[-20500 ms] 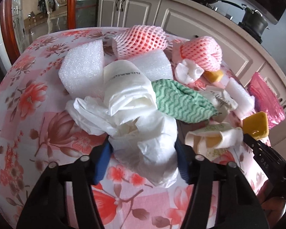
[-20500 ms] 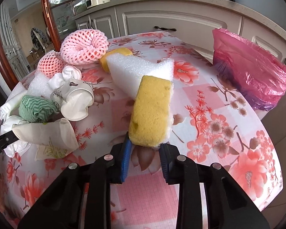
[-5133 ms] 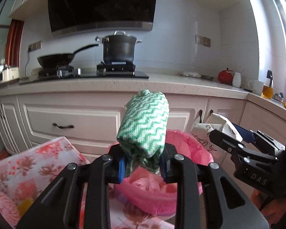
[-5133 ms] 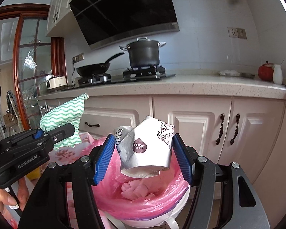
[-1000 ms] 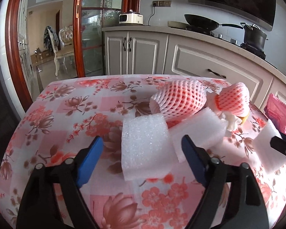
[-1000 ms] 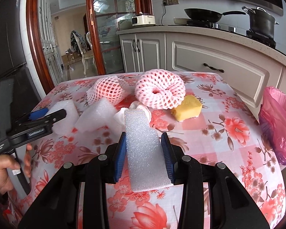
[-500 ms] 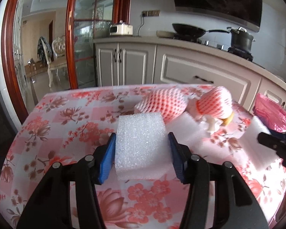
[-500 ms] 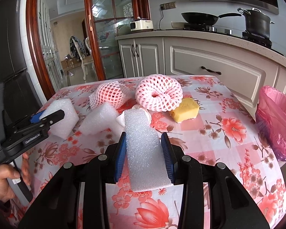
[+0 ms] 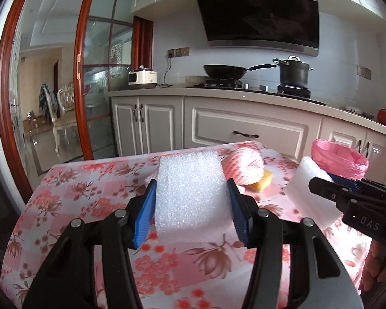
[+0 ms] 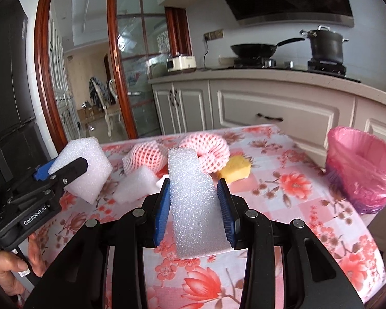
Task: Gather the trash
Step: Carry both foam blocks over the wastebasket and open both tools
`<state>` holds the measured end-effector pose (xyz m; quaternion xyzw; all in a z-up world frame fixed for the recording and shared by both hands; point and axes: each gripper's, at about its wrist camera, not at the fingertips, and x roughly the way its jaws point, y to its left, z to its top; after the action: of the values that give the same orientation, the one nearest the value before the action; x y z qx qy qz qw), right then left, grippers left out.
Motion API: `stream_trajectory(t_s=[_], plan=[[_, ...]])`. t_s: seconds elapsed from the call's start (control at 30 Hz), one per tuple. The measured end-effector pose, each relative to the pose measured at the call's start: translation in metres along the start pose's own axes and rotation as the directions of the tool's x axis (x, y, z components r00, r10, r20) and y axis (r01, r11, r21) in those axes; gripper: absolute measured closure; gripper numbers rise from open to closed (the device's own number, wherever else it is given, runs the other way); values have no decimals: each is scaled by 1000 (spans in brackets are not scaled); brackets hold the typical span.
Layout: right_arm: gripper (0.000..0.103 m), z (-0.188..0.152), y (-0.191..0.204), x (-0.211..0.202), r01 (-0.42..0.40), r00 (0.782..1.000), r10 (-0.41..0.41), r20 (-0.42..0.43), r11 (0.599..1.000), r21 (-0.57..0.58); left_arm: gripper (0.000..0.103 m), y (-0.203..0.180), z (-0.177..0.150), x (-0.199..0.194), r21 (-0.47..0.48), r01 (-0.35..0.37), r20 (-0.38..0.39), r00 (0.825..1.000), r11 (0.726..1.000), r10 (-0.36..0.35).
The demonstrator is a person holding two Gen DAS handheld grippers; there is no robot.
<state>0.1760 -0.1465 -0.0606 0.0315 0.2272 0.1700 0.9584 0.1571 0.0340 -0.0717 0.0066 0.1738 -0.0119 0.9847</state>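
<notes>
The left hand-held gripper [image 9: 191,213] is clenched on a broad white foam block [image 9: 191,195], its jaws having just closed onto it, and holds it clear above the floral tabletop [image 9: 85,206]. To its right, the right hand-held gripper [image 10: 194,212] grasps a long foam strip [image 10: 193,200]. Still lying on the cloth are two pink net sleeves [image 10: 205,152], a yellow sponge [image 10: 235,171] and a small foam piece [image 10: 136,185]. The carry step looks under way; next, both loads need swinging right over the pink-lined bin [image 10: 360,170] beside the tabletop's edge before release.
</notes>
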Motion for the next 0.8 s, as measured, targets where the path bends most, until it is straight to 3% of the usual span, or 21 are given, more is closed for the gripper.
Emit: stream_trajectory(t_s=[0.4, 0.8], plan=[[67, 7, -39, -41, 82, 993, -86, 82, 995, 52, 51, -64, 17, -9, 82, 109, 36, 993, 991, -112], [67, 14, -97, -54, 207, 968, -221, 119, 971, 118, 51, -131, 35, 32, 119, 244, 23, 968, 962, -249]])
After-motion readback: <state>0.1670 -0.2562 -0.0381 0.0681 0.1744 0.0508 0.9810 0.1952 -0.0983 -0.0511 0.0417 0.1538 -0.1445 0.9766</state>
